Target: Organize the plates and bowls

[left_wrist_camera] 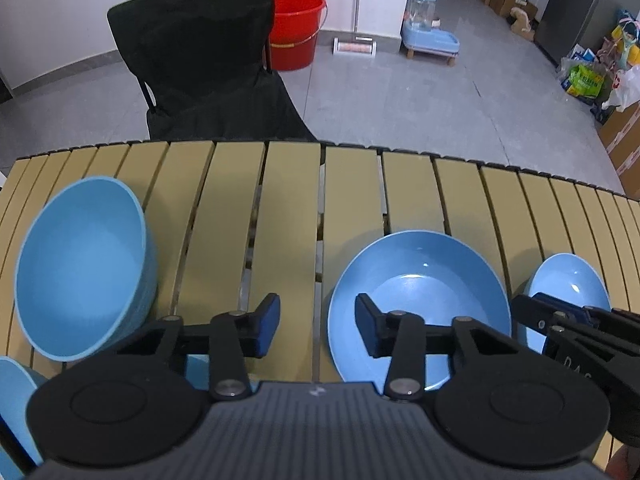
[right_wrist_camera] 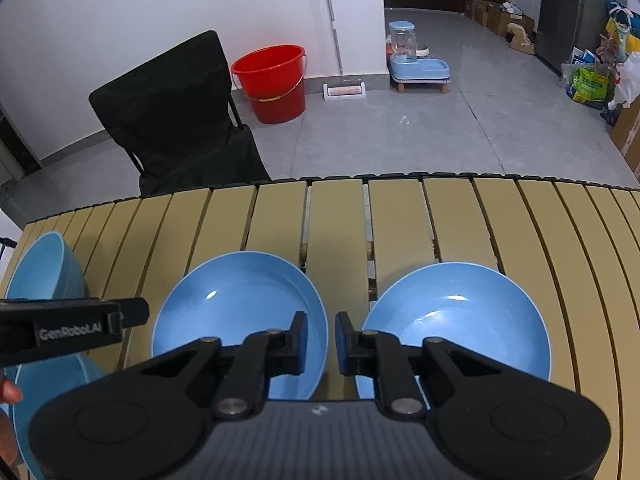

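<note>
Blue dishes stand on a slatted tan table [left_wrist_camera: 292,200]. In the left wrist view a deep bowl [left_wrist_camera: 80,268] sits at the left, a wide plate [left_wrist_camera: 420,280] in the middle and a second plate [left_wrist_camera: 568,280] at the right. My left gripper [left_wrist_camera: 317,330] is open, with the wide plate's left rim between its jaws and no pad touching it. In the right wrist view my right gripper [right_wrist_camera: 320,340] straddles the right rim of the left plate [right_wrist_camera: 240,304]. Its jaws stand narrowly apart, so it is open. The other plate [right_wrist_camera: 456,312] lies just to the right.
Another blue dish [right_wrist_camera: 52,392] lies at the near left, beside a person's hand [right_wrist_camera: 8,392]. Beyond the table's far edge stand a black folding chair [left_wrist_camera: 200,60], a red bucket [left_wrist_camera: 296,28] and a blue pet feeder [left_wrist_camera: 428,32]. Boxes and bags line the right wall.
</note>
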Demonstrator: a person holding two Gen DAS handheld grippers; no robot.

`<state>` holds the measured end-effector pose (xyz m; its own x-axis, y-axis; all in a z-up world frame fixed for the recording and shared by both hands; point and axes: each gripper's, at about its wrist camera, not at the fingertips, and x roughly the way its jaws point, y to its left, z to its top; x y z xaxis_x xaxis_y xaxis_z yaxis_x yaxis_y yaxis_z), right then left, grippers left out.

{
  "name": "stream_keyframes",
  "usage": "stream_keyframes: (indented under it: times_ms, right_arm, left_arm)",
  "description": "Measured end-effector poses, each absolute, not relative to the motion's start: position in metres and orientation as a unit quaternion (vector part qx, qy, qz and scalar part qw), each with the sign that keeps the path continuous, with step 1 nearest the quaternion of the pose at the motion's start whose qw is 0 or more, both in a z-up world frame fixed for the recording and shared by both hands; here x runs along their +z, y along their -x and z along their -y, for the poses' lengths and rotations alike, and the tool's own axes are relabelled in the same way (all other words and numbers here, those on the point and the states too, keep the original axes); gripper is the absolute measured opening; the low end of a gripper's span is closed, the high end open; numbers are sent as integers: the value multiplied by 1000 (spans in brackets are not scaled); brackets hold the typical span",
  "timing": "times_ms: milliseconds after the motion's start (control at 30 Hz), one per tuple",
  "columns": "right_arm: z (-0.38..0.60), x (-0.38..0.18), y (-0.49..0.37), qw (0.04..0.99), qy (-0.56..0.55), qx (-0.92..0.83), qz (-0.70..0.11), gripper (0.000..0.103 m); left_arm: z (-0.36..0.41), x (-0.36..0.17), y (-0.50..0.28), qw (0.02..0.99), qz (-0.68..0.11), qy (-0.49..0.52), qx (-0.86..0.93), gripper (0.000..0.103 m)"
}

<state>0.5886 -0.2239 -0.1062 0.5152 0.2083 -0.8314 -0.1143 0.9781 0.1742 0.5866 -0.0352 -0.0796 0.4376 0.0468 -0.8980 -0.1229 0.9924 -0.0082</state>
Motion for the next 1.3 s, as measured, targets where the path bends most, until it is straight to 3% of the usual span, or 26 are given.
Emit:
stream_keyframes:
  times_ms: [333, 900, 1300]
  right_arm:
    - [221, -119, -598, 862, -30, 98, -496, 13]
    - [220, -136, -597, 858, -38, 103, -501, 6]
    - [224, -137, -596, 860, -51, 103, -498, 3]
  left_arm:
    - [35, -98, -597, 831, -551, 40, 58, 32]
    - [37, -112, -600, 828, -556, 50, 49, 5]
    - [42, -107, -598, 838, -542, 36, 52, 4]
